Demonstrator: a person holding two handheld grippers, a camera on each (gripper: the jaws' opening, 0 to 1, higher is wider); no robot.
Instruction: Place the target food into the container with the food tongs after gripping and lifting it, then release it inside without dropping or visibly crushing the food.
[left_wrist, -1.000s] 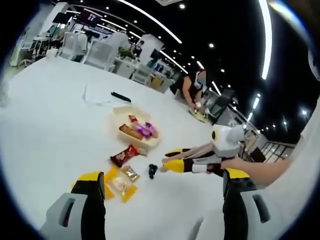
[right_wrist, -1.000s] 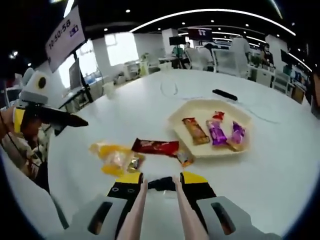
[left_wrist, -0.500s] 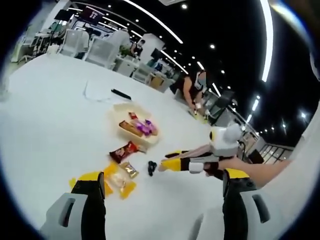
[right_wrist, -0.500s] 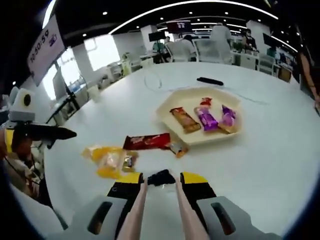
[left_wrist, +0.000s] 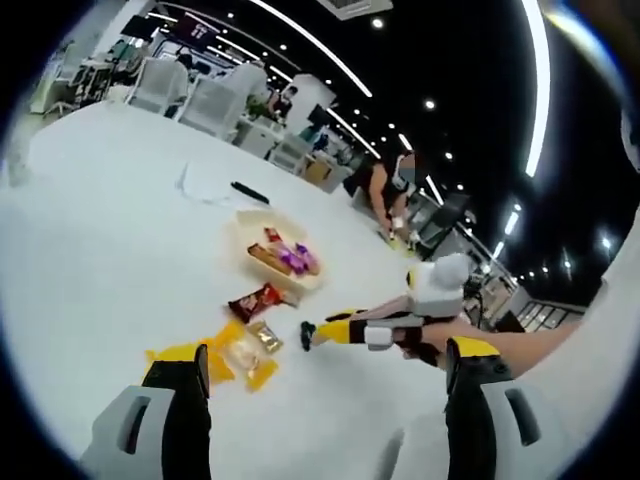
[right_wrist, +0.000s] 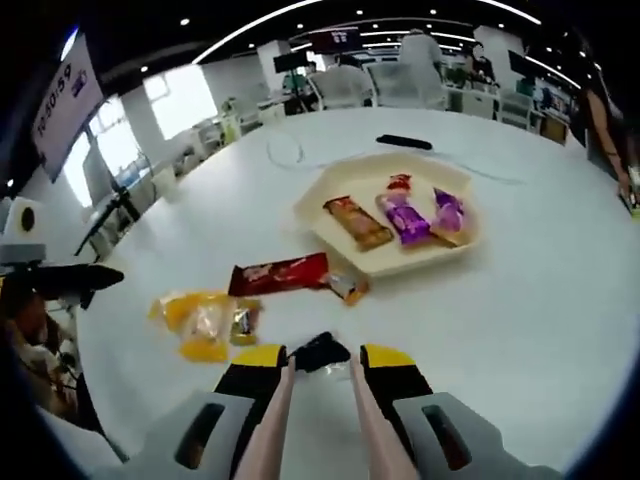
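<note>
Your right gripper (right_wrist: 322, 362) grips tongs (right_wrist: 300, 440) pinching a dark wrapped sweet (right_wrist: 320, 351), lifted off the table. Transfer to the tray (right_wrist: 340, 232) and release are outstanding. Your left gripper (left_wrist: 325, 375) stands wide, empty.

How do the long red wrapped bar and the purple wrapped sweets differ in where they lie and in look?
The long red wrapped bar lies on the bare white table, outside the cream hexagonal tray; the purple wrapped sweets lie inside that tray. The red bar is longer and lies crosswise in the right gripper view; the purple sweets are shorter and point away from the camera. Both are untouched, sealed snacks lying flat.
</note>
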